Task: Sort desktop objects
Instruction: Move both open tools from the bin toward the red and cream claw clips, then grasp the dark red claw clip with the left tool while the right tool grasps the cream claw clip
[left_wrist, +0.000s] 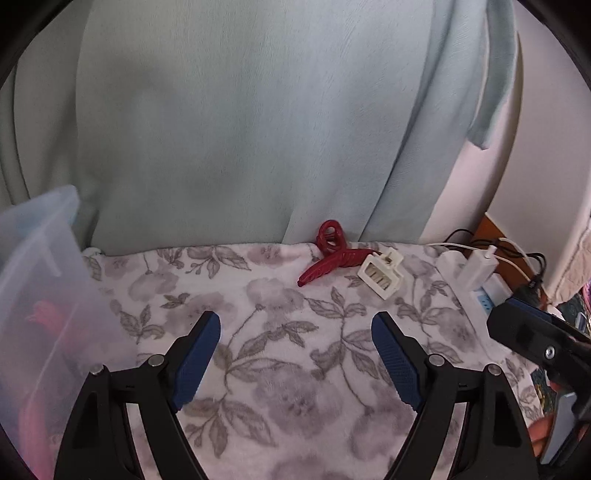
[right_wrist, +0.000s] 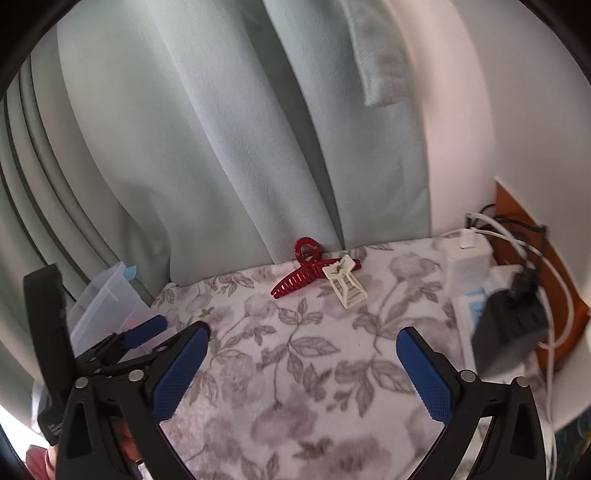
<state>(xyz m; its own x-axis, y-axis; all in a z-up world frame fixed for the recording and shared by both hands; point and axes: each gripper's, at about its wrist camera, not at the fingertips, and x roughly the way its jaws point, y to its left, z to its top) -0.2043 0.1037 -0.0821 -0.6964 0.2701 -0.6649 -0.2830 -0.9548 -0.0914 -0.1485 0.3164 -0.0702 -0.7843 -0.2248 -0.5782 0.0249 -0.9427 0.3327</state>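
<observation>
Left gripper (left_wrist: 295, 328): fingers spread, nothing between them
Right gripper (right_wrist: 303, 341): fingers spread, nothing between them
Red hair clip (left_wrist: 334, 264): far, touching white hair clip (left_wrist: 380, 277)
Plastic box (left_wrist: 40, 280): left

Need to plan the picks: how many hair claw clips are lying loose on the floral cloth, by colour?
Red hair claw clip: 1
Cream hair claw clip: 1
Total: 2, touching each other at the back of the floral cloth, by the curtain.

Both the left gripper (left_wrist: 295, 332) and right gripper (right_wrist: 303, 347) have black frames, silver screws and ribbed blue pads (left_wrist: 195, 362).
</observation>
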